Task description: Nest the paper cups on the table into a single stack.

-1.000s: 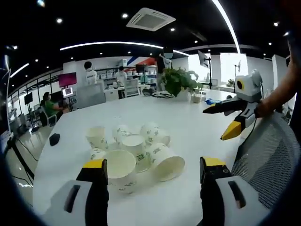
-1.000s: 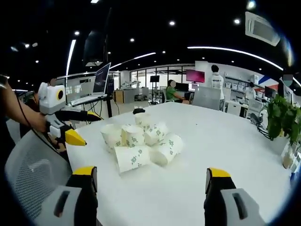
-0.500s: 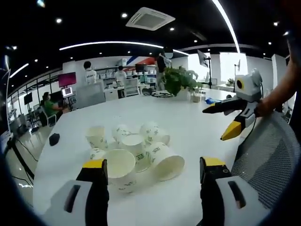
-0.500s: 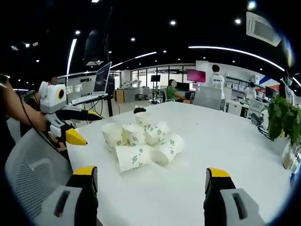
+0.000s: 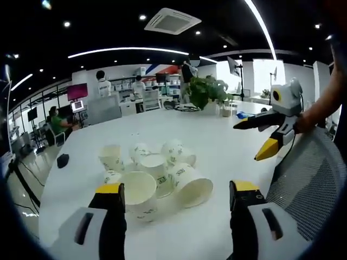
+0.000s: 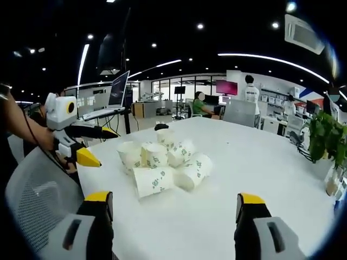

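Paper cups [image 5: 154, 176], loose and mostly toppled, are being kept clustered on the white tabletop [image 5: 227, 146]; both tools [image 5: 176, 203] [image 6: 173, 208] are being held wide, empty, ready for nesting.

The left claw [image 5: 176, 203] hangs above the near edge of a white bench [image 5: 227, 146], its yellow-tipped jaws wide apart with nothing between them. Just beyond lies a loose cluster of paper cups [image 5: 152, 170]: some upright, two tipped on their sides with open mouths facing the camera. At the right, the right claw [image 5: 265, 135] hovers with jaws parted, beside a mesh chair back [image 5: 309, 179]. A potted plant [image 5: 209, 92] stands at the far end.
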`<state>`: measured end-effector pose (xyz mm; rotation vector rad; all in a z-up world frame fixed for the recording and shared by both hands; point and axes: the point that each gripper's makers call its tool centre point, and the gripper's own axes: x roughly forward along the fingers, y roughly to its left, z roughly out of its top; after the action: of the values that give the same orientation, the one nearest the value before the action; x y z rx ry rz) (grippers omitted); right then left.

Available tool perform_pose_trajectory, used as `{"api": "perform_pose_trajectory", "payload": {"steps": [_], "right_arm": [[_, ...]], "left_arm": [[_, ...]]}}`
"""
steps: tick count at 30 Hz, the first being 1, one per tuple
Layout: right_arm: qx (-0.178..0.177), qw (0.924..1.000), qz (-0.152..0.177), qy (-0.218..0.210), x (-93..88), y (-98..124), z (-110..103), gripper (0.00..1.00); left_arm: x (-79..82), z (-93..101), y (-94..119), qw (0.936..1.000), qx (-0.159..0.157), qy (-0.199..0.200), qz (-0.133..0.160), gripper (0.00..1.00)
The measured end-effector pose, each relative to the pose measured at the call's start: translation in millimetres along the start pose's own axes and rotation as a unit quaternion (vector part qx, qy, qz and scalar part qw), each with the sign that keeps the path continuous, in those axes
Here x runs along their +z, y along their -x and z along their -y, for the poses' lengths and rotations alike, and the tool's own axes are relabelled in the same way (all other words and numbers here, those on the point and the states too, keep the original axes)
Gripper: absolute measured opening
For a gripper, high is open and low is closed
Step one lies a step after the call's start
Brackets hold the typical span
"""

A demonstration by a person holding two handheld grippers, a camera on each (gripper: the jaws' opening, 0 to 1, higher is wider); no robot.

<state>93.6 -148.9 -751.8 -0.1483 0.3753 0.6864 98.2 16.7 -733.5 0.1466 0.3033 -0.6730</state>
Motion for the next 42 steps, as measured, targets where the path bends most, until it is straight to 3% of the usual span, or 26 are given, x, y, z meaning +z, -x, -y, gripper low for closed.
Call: {"api": "perform_pose_trajectory", "payload": {"steps": [42], "right_arm": [[0.024, 0.9995, -0.016, 0.013, 1.2, -10, -13, 0.87]], "left_arm": [[-3.7, 1.2, 0, 0.9999, -0.008, -0.005, -0.007, 0.75]]}}
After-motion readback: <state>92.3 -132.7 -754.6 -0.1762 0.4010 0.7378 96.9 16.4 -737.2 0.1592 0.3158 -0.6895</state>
